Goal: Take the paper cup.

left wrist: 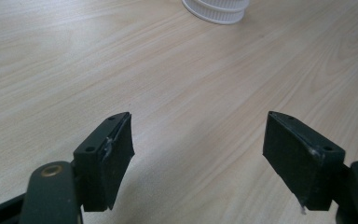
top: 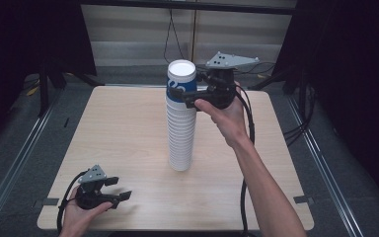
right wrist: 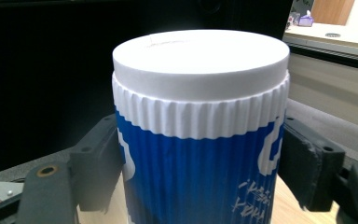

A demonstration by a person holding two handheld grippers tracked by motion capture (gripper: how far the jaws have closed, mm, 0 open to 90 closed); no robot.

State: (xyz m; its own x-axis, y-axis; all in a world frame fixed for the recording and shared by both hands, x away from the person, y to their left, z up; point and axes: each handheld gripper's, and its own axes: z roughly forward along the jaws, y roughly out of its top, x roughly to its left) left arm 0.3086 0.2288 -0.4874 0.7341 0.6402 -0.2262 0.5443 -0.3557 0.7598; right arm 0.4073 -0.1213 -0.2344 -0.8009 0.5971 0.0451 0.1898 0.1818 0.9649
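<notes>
Dark curtains hang on both sides of the room, and a pale wood-grain table point(top: 128, 128) sits in the middle on a grey floor. At the centre of the table stands a tall stack of white ribbed paper cups point(top: 181, 133), bottoms up. The top cup point(top: 181, 79) wears a blue sleeve with white lettering; in the right gripper view the writing is cut off and slanted, and we cannot read it.

We hold the right gripper point(top: 190, 97) level at the top of the stack, coming in from about 3 o'clock. Its jaws sit on either side of the blue cup point(right wrist: 196, 154), pads pressed against the ribbed wall just below the white rim, so it has hold of that cup.

Our left gripper point(top: 121, 197) rests low near the table's 7 o'clock corner, well apart from the stack. In the left gripper view its jaws stand apart with bare table between them, holding nothing; the base of the stack point(left wrist: 216, 10) lies toward 12 o'clock.
</notes>
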